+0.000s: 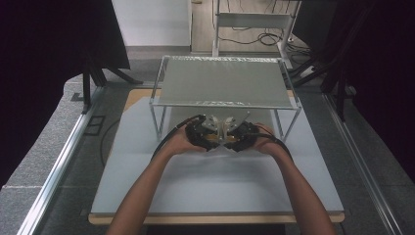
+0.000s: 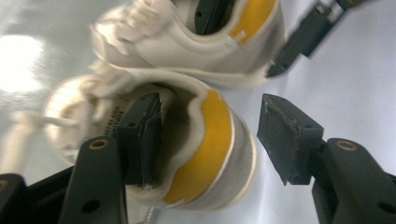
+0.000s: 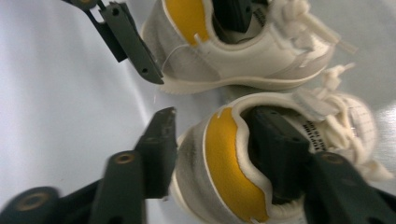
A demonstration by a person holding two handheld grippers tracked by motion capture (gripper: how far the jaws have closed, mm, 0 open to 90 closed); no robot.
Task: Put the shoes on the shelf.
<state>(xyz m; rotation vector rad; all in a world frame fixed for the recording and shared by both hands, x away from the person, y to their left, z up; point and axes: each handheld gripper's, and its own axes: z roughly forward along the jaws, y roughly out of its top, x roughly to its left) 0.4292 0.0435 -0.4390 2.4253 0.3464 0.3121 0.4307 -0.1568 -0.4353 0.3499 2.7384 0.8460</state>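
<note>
- Bare forearms enter from the bottom of the high view, and each hand holds a black two-jaw gripper over the pale grey table top (image 1: 147, 186).
- Behind the hands stands a metal-framed shelf with a flat grey top (image 1: 222, 83).
- Two small cream trainers with soft yellow heel linings, grey side panels and fluffy white laces sit side by side on the table, just in front of the shelf.
- Left gripper (image 2: 212, 140): jaws spread wide, one pad inside the near left trainer (image 2: 201, 154), the other outside its heel, clear of it.
- Right gripper (image 3: 219, 149): jaws wide, one inside the right trainer (image 3: 224, 172), the other just beside its heel; whether it touches I cannot tell.
</note>
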